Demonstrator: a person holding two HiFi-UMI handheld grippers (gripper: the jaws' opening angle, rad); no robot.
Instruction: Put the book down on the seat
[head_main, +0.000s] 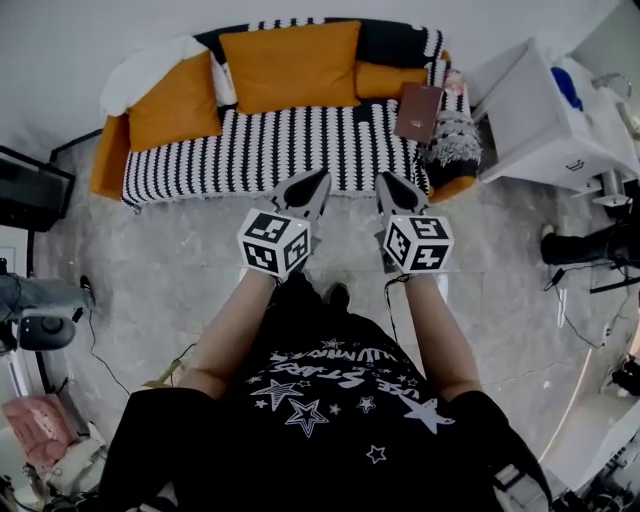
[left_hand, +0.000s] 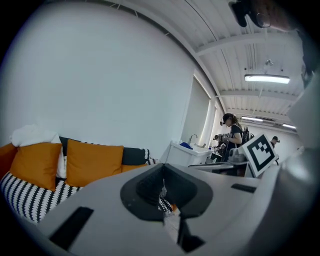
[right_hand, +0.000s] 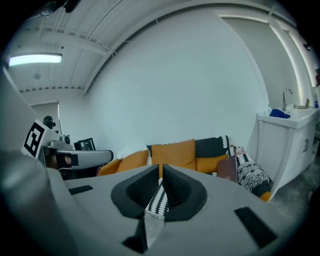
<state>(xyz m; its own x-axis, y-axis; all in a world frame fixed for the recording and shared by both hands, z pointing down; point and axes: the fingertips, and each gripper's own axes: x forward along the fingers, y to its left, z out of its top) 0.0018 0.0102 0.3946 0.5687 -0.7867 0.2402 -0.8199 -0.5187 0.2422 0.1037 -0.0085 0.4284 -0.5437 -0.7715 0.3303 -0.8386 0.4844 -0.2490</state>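
Observation:
A dark red book (head_main: 418, 110) leans at the right end of the sofa, on the black-and-white striped seat (head_main: 290, 145) beside the armrest; the right gripper view shows the book (right_hand: 227, 169) standing on edge. My left gripper (head_main: 320, 180) and right gripper (head_main: 385, 180) hover side by side over the floor just before the sofa's front edge. Both point at the sofa, and both are shut with nothing held. The book lies beyond and to the right of the right gripper. The left gripper's jaws (left_hand: 163, 187) and the right gripper's jaws (right_hand: 160, 172) show only a thin slit between them.
Orange cushions (head_main: 290, 62) and a white pillow (head_main: 140, 75) line the sofa back. A white counter with a sink (head_main: 540, 110) stands to the right of the sofa. A black screen (head_main: 30, 185) is at the left. Cables and gear lie on the floor at both sides. People (left_hand: 232, 132) stand far off.

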